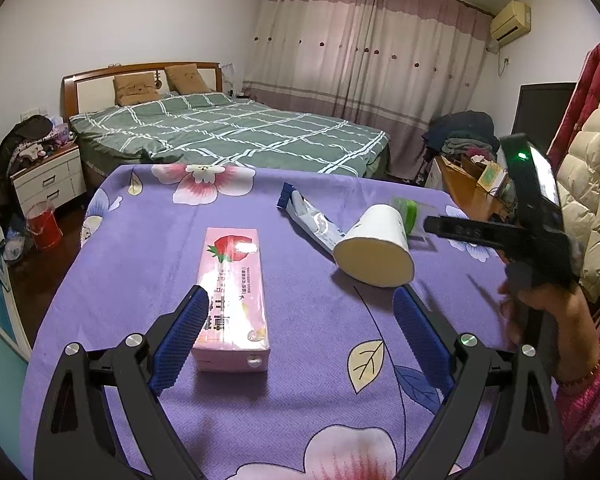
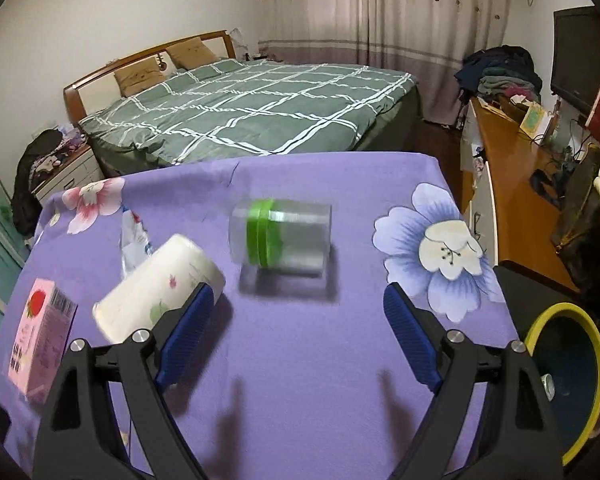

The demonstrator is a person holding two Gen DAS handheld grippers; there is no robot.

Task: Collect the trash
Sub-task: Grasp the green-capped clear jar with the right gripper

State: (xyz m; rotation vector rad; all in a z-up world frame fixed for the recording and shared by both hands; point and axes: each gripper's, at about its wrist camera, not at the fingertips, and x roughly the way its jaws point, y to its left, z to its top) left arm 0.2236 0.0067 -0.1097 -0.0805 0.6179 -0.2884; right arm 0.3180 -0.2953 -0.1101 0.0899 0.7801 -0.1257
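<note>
1. My left claw [image 1: 300, 316] is spread wide over the surface [image 1: 300, 400], holding nothing; the carton [image 1: 232, 300] lies by its left pad.
2. My right claw [image 2: 298, 320] gapes wide too, empty, with the jar [image 2: 284, 238] lying just ahead and the cup [image 2: 156, 288] beside its left pad.

Home bedroom, made bed [image 1: 228, 132] with green checked quilt, long curtains [image 1: 364, 56], nightstand [image 1: 48, 180], wall air conditioner [image 1: 510, 22]
</note>
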